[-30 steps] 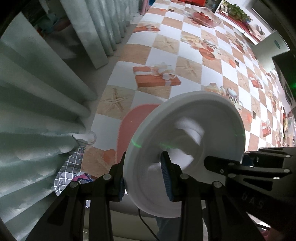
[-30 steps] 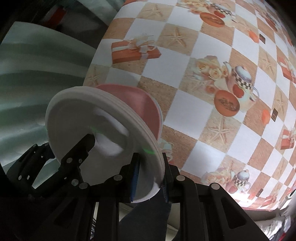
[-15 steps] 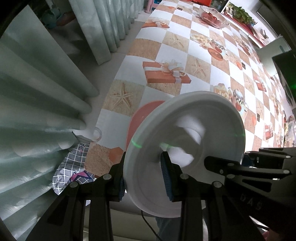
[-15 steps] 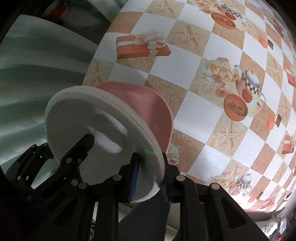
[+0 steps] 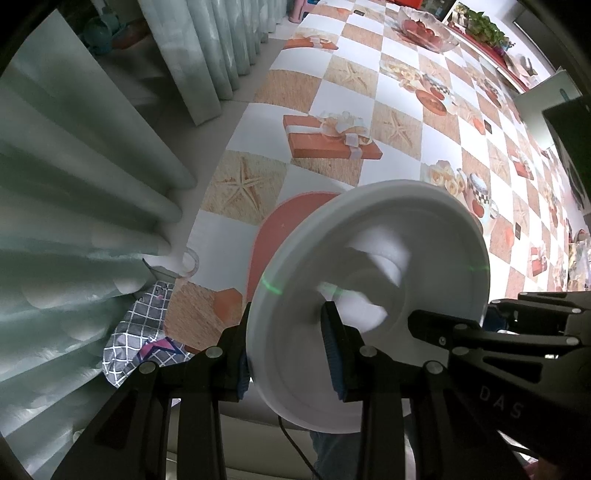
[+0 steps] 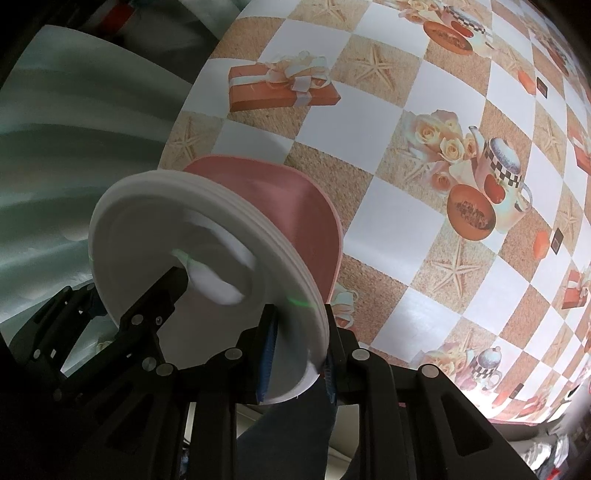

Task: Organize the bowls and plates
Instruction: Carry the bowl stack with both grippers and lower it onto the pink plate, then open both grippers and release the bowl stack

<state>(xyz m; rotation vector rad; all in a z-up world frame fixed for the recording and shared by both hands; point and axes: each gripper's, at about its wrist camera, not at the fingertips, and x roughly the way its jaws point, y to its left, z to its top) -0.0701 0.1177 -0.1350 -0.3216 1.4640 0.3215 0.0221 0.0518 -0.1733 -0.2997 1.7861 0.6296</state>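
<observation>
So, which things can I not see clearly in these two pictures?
- Pink plate: in both views the white plate stack covers most of it, so whether it rests on the table cannot be told.
- Number of white plates: their rims blend together in the right wrist view.
- Fruit bowl: small and far in the left wrist view.
- Left tool and right tool: pads partly behind the stack's rim.

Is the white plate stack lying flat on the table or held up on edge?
On edge, tilted. Left gripper and right gripper each clamp the rim of the white plate stack, its face toward both cameras; the pink plate sits behind it.
</observation>
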